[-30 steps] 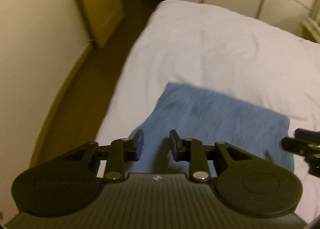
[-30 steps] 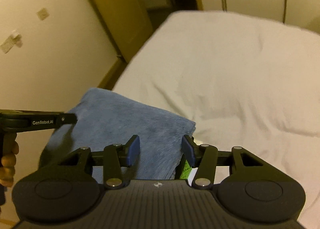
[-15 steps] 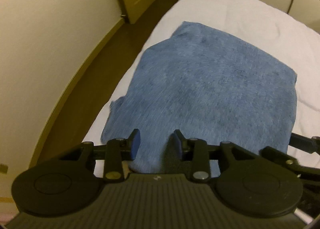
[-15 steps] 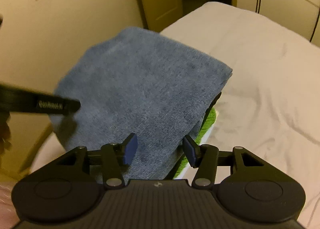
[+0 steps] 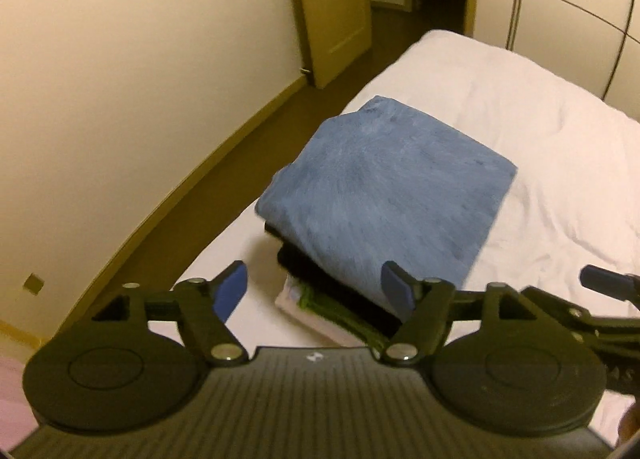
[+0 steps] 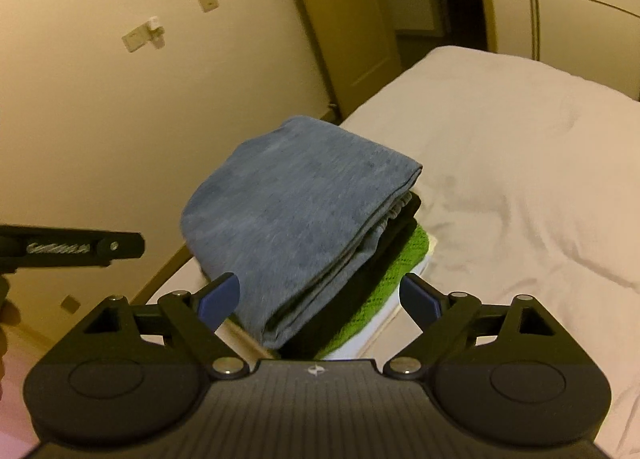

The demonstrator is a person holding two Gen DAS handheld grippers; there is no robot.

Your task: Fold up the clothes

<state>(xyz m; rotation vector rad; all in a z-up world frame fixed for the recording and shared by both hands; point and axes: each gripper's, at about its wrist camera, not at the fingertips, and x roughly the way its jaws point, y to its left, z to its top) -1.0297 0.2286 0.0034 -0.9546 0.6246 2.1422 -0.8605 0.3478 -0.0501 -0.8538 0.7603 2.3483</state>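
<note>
A folded blue garment [image 5: 392, 195] [image 6: 296, 211] lies on top of a stack of folded clothes near the bed's left edge. Under it show a black garment [image 5: 340, 291] [image 6: 400, 231], a green knit [image 6: 384, 283] [image 5: 332, 305] and a white piece [image 5: 296, 305] at the bottom. My left gripper [image 5: 316, 291] is open just in front of the stack, nothing between its blue-tipped fingers. In the right wrist view my right gripper [image 6: 320, 295] is open too, its jaws standing wide before the stack's near corner. Neither touches the cloth.
The white bed sheet [image 5: 520, 111] spreads to the right and far side. A cream wall [image 5: 120, 99] and brown floor strip [image 5: 224, 163] run along the left, with a wooden door [image 5: 336, 7] beyond. The other gripper's body [image 6: 72, 247] shows at the left of the right wrist view.
Both grippers held the blue garment, carried it over the stack and let it go; both jaws have opened wide and drawn back. The garment now rests on the stack.
</note>
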